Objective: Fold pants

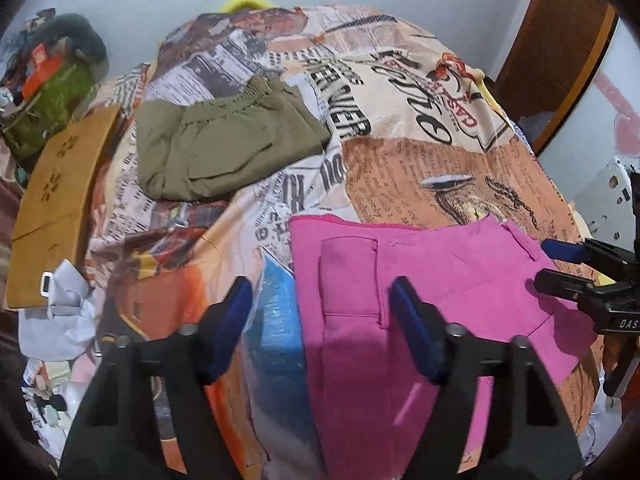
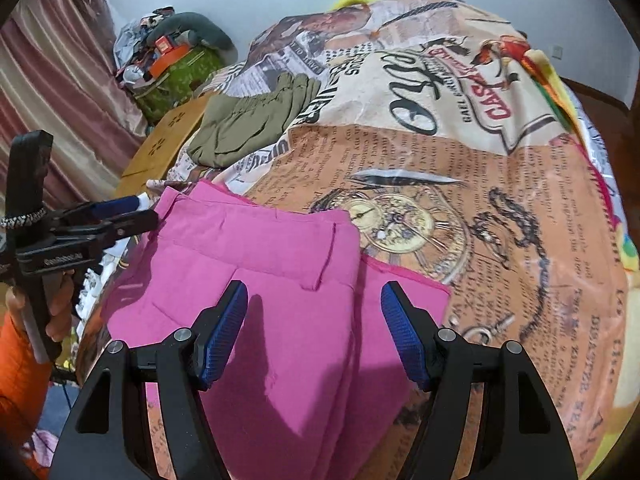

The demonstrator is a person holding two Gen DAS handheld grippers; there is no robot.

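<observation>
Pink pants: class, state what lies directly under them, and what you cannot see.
The pink pants lie on a newspaper-print bedspread, whose pocket-watch picture shows beside their edge. The print beneath the pants is covered, so it cannot be seen.

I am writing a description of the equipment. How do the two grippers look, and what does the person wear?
Both the left gripper and the right gripper are black, with textured blue pads, round silver pins and white lettering on the body. An orange sleeve covers the person's left arm.
</observation>
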